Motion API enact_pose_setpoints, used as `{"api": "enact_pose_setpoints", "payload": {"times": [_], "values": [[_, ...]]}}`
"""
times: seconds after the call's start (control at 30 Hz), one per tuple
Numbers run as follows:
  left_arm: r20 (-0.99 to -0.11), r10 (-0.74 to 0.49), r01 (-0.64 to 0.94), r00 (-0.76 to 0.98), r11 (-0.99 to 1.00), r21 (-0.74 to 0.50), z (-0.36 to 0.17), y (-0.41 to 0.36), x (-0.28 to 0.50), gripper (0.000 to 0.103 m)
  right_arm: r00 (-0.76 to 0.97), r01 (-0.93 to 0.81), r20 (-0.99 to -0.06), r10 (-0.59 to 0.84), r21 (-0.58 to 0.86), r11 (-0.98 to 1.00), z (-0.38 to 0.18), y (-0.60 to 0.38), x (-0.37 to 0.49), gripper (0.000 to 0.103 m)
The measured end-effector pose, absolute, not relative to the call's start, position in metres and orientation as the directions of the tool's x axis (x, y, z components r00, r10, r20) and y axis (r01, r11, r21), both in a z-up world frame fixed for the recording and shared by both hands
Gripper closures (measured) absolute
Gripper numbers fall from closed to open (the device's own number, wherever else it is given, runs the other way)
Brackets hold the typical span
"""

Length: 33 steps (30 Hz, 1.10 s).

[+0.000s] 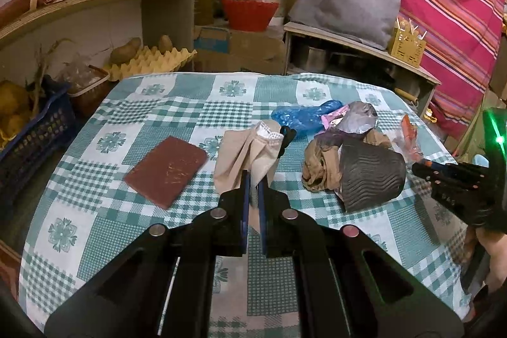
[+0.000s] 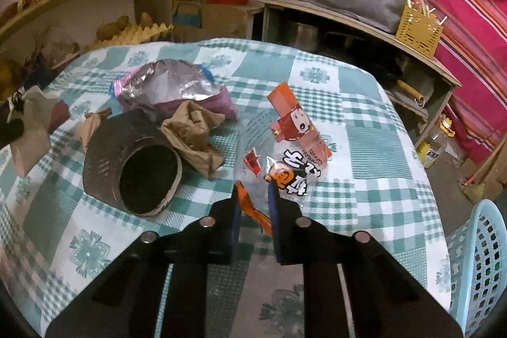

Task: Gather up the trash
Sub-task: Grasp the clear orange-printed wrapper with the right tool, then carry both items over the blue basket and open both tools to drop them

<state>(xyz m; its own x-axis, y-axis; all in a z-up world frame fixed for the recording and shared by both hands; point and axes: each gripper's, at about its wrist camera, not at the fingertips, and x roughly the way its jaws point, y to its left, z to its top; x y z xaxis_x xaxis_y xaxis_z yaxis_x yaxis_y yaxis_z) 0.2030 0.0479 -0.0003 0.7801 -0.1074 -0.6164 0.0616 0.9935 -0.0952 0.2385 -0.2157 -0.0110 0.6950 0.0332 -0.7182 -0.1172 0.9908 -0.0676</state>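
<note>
My left gripper [image 1: 252, 182] is pinched tight on a beige paper bag [image 1: 244, 154], held up over the checked tablecloth [image 1: 152, 103]. My right gripper [image 2: 253, 195] stands partly open, its fingers either side of an orange-and-clear snack wrapper [image 2: 291, 148]; I cannot tell if it grips. The grey tube [image 2: 133, 160] lies on its side, mouth dark and bare. Beside it lie crumpled brown paper [image 2: 193, 132] and a foil bag [image 2: 168, 84]. A blue basket [image 2: 481, 258] stands at the table's right edge, contents hidden.
</note>
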Motion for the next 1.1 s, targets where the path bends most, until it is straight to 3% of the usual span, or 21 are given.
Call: {"api": "enact_pose_setpoints", "payload": {"times": [0.6, 1.1], "values": [[-0.586, -0.111, 0.099, 0.803, 0.994, -0.053, 0.019, 0.015, 0.181, 0.099, 0.768, -0.110, -0.637, 0.069, -0.024, 0.994, 0.027, -0.256, 0.192, 0.089], [-0.547, -0.231, 0.243, 0.804, 0.969, -0.052, 0.044, -0.075, 0.161, 0.099, 0.813, -0.004, -0.582, -0.002, -0.009, 1.000, 0.056, -0.344, 0.139, 0.089]]}}
